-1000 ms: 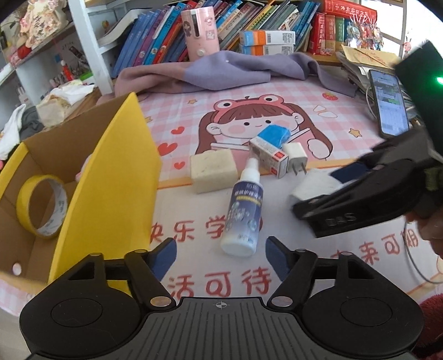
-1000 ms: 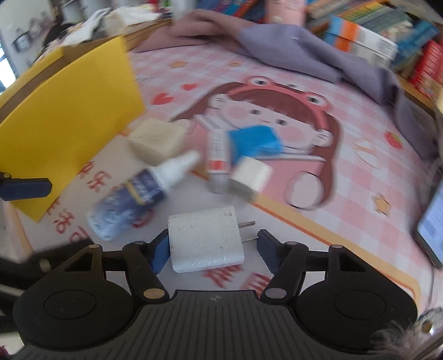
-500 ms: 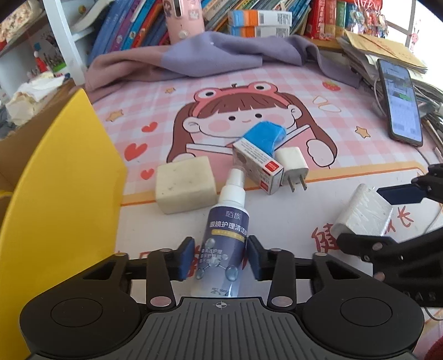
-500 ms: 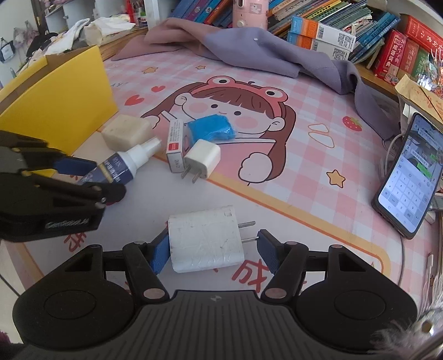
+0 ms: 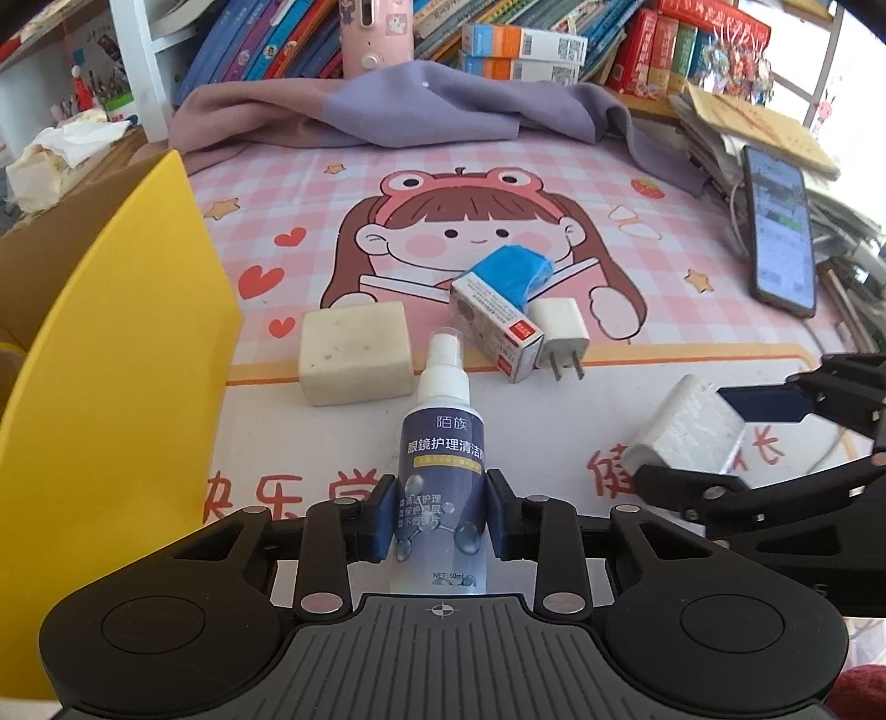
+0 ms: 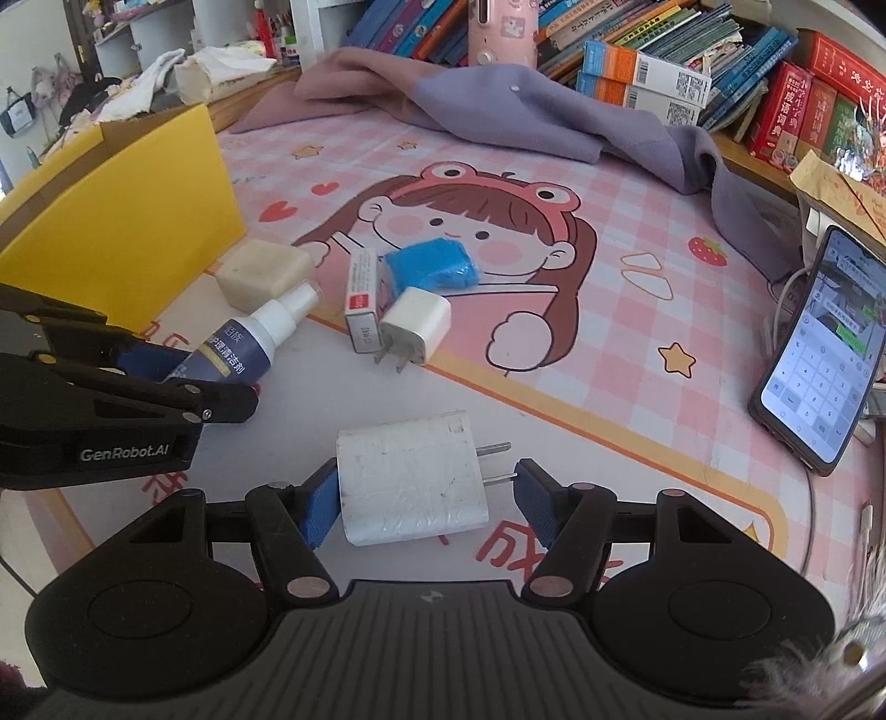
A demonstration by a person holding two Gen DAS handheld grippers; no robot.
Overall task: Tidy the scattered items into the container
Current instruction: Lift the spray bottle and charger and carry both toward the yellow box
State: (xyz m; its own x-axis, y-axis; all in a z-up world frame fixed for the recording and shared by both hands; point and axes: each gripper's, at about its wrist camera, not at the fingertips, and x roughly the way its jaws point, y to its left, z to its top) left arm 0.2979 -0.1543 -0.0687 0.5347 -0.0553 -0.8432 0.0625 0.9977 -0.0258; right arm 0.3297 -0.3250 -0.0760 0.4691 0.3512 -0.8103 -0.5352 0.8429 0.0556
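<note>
Since the earlier frame my left tongs (image 5: 440, 518) had moved in from short of the bottle (image 5: 441, 482) and their jaws had just been closing; by now both blue pads pressed the sides of its lower body. My right tongs (image 6: 426, 501) had kept the same half-open spread around the big charger (image 6: 412, 479), the left pad against its side, the right pad at the prong tips; whether it was truly gripped I could not tell.

That bottle lay on the mat (image 5: 637, 260), cap pointing away from me: a white spray top, a dark blue label with Chinese print, a clear base. It was just right of the box (image 5: 111, 387), whose yellow flap stood up at the left edge.

Beyond the bottle, left to right, lay a cream block (image 5: 357, 354), a small carton (image 5: 493, 332) with a red end, a blue wad (image 5: 512, 274) behind it and a small white plug (image 5: 562, 338) touching the carton. The big charger was white and scuffed, prongs to the right in my right view.

Pink checks and a cartoon girl in a frog hat covered the mat. A lilac cloth (image 5: 421, 108) was bunched at its far edge, books (image 5: 686, 50) were shelved behind, and a lit phone (image 5: 781, 227) leaned at the right.
</note>
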